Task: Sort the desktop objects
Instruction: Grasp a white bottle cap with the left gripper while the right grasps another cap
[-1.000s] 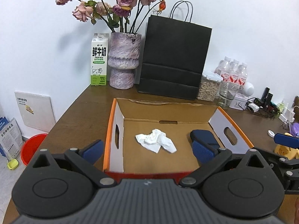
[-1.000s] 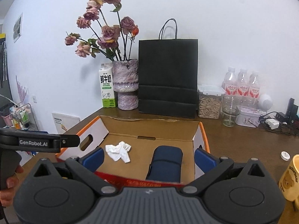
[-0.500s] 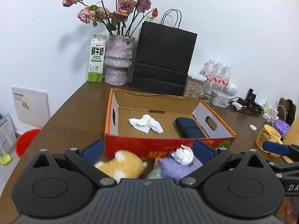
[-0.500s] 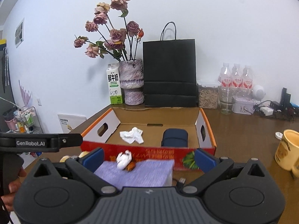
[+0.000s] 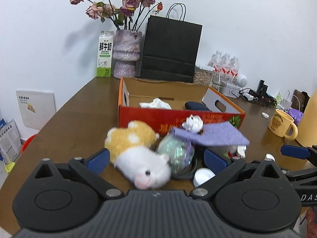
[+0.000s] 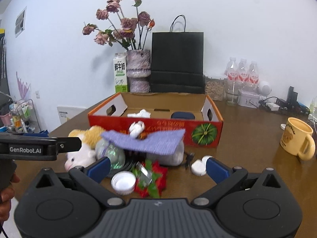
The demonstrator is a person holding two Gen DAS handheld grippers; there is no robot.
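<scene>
1. Hovering over the clutter, your left gripper [image 5: 156,157] has its fingers spread wide and grasps nothing; the plush hamster [image 5: 136,150] lies between them, its white face nearest the camera and its orange back towards the cardboard box [image 5: 178,117].
2. Your right gripper [image 6: 157,167] is likewise released and empty, with a white bottle cap [image 6: 123,182] and a red-and-green ornament [image 6: 150,178] between its fingers, and a white tablet-shaped piece [image 6: 198,167] just inside the right finger.
3. Take the plush hamster first, I judge: it is soft, bulky and free on the near side.
4. Lower the left fingers to straddle its body, not the head, so the pads close on the thickest part.
5. Mind the iridescent ball [image 5: 175,150] touching the hamster beside your right finger; it seems likely to roll if nudged.
6. Close gently, since plush compresses and may slip.
7. Lift clear of the purple cloth [image 5: 210,136], which bears a crumpled tissue [image 5: 193,123], so neither is dragged.
8. Carry it beyond the fingertips to the box, where another tissue [image 5: 155,104] and a dark blue case [image 5: 196,106] already lie.
</scene>
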